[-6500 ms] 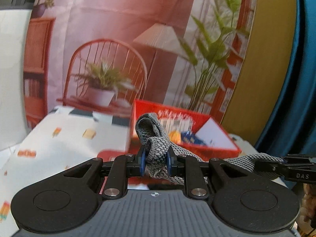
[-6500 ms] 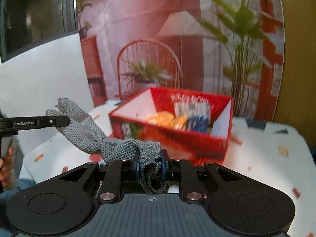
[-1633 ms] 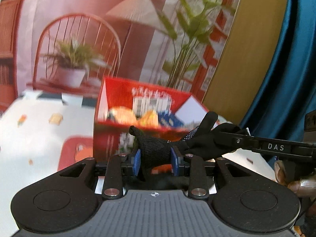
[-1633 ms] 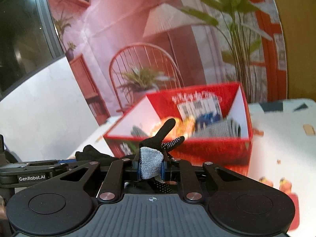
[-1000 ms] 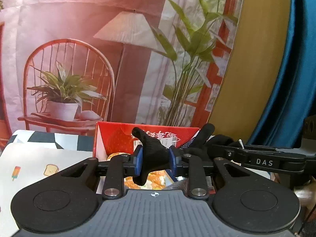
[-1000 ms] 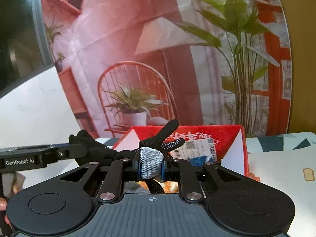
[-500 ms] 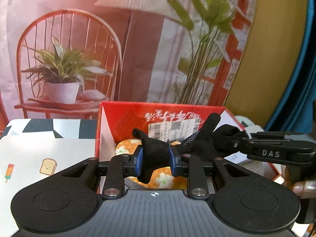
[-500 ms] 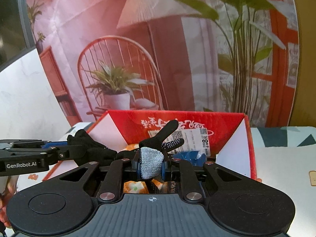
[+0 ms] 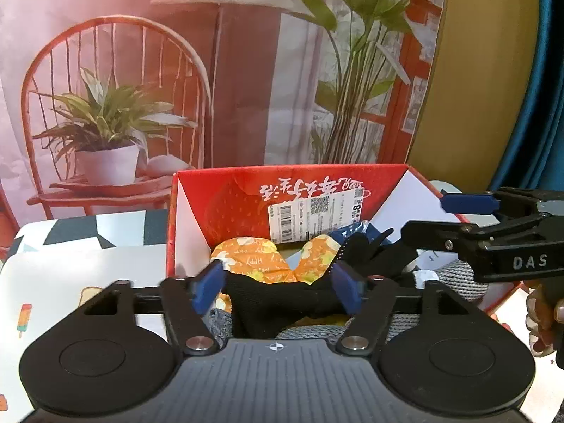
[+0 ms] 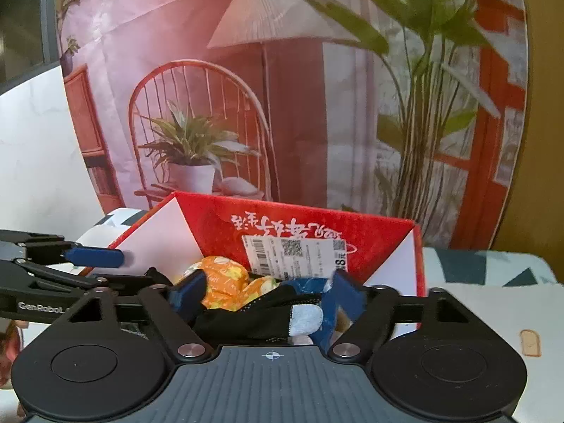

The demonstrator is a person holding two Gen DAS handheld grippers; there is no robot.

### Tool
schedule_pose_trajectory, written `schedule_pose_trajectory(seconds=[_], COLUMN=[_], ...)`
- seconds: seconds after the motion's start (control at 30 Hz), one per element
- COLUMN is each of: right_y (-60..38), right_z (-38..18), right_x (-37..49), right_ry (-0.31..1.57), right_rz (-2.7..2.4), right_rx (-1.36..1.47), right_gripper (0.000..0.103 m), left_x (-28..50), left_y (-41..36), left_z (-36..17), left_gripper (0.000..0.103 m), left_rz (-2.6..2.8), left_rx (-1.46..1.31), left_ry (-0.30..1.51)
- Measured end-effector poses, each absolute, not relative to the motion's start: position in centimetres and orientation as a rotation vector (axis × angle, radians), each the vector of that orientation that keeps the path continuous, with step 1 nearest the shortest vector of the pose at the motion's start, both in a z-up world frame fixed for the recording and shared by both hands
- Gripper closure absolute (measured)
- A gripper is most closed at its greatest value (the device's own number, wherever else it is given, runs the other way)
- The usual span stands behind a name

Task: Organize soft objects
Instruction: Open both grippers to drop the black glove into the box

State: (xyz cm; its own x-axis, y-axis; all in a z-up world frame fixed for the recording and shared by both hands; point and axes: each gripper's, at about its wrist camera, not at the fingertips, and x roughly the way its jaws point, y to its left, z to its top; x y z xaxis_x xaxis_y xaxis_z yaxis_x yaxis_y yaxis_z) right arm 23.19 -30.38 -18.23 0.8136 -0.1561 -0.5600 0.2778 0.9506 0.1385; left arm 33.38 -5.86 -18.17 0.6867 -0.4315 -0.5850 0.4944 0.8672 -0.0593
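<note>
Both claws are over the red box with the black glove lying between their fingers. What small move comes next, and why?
Probably lift both claws straight up and back. The left claw and right claw are opening, their pads off the black glove, which lies across the orange cloth inside the red box. Pulling out sideways might snag the glove.

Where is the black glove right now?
In both wrist views the black glove lies low in the red box, in front of the orange cloth, between the opening jaws of both grippers.
</note>
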Motion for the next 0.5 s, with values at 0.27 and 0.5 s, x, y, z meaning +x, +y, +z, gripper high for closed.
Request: schedule_pose_trajectory(seconds=[0.27,0.5], right_y=[-29.5,-28.3], right_z=[-17.1,-16.5], right_x=[21.3,18.2], right_ry=[0.545,0.516], right_rz=[-0.263,-0.273], right_rx=[0.214,0.227], right_gripper=[0.0,0.0], left_x=[31.3,28.1], left_y=[-4.8,-3.4], left_z=[-16.7,-16.2], left_gripper=[0.002,0.0], left_rz=[-0.495,-0.467], left_rx=[0.081,0.056], left_ry=[0.619,0.621])
